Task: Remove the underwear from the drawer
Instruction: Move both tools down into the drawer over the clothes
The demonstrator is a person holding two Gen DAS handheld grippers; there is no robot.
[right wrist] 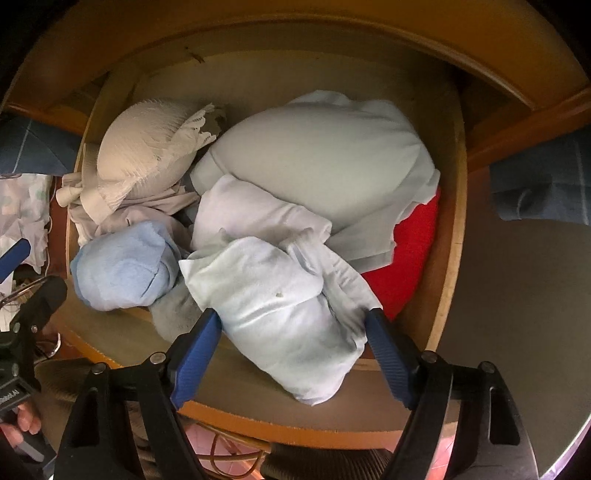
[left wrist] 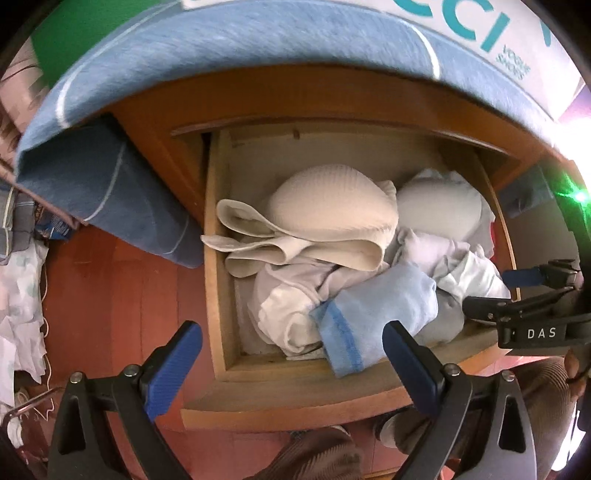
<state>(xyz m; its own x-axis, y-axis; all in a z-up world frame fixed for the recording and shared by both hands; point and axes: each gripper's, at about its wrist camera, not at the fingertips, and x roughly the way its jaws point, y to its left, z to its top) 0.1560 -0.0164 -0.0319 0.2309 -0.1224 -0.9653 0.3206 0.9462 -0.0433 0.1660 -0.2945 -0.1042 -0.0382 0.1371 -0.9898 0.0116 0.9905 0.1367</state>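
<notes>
The wooden drawer stands pulled out, full of underwear. A cream bra lies at its back, a white one beside it, and a light blue piece sits by the front wall. My left gripper hangs open above the drawer's front left part, holding nothing. My right gripper points down into the drawer's right front. Its jaws straddle a pale blue-white bundle, with the fingertips at the bundle's sides. A red garment lies under the pile. From the left wrist view, the right gripper shows at the right edge.
A blue cloth hangs over the cabinet top above the drawer and down its left side. A white box with teal letters sits on top. Red floor and loose clothing lie to the left. A person's hand grips the left tool.
</notes>
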